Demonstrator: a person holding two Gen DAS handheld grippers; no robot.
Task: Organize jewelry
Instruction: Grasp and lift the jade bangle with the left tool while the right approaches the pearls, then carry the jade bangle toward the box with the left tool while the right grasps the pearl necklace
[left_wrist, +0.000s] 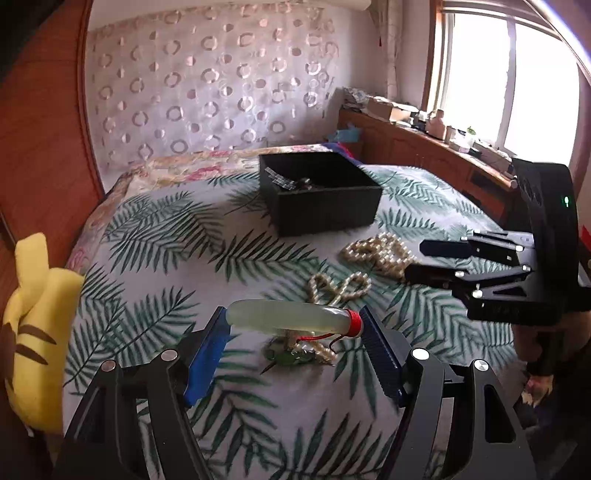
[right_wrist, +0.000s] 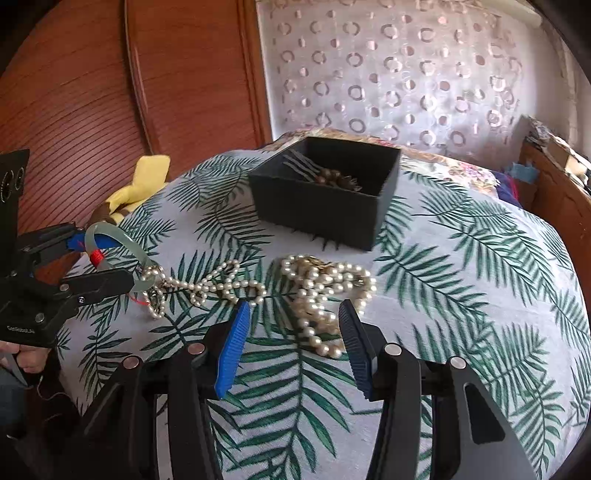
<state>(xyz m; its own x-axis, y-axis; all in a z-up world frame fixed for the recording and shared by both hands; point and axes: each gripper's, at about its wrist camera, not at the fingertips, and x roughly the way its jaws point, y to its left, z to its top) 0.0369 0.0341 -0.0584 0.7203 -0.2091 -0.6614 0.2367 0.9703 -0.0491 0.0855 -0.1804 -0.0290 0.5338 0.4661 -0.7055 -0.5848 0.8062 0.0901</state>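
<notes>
A pale green jade bangle (left_wrist: 280, 314) with a red thread wrap is pinched across its width by my left gripper (left_wrist: 295, 321), a little above the palm-leaf bedsheet (left_wrist: 166, 258). In the right wrist view that gripper (right_wrist: 118, 262) and the bangle (right_wrist: 122, 233) are at the far left. Below the bangle lies a thin pearl string (left_wrist: 340, 288) (right_wrist: 207, 284) with a green pendant (left_wrist: 291, 356). My right gripper (right_wrist: 293, 314) (left_wrist: 413, 259) stands open just over a heap of larger pearls (right_wrist: 325, 288) (left_wrist: 380, 254). Beyond them, the black box (left_wrist: 321, 192) (right_wrist: 321, 206) holds a comb and brown beads (right_wrist: 332, 177).
A yellow plush toy (left_wrist: 33, 332) (right_wrist: 140, 184) lies at the bed's left edge beside a wooden wardrobe (right_wrist: 110, 92). A cluttered wooden cabinet (left_wrist: 424, 147) runs under the window on the right. A floral quilt (left_wrist: 207, 162) lies behind the box.
</notes>
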